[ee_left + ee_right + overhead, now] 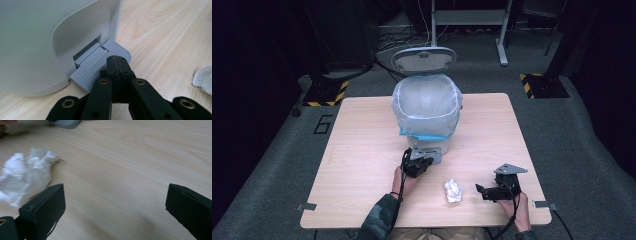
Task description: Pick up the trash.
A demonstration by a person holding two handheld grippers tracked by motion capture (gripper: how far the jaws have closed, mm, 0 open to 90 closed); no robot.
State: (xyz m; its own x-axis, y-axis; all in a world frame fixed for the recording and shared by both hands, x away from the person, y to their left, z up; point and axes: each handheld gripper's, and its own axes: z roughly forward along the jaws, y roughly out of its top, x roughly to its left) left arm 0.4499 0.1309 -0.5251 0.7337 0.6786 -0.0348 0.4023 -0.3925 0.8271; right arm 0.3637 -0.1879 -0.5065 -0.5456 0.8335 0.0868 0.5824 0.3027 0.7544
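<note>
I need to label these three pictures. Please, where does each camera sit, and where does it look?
High view: above the person's side, facing forward and down on the table and open bin; forearms show.
Left gripper view: on the left hand-held gripper, shut jaws on the bin's pedal.
Right gripper view: on the right hand-held gripper, open jaws over bare table.
Shared: the crumpled tissue.
</note>
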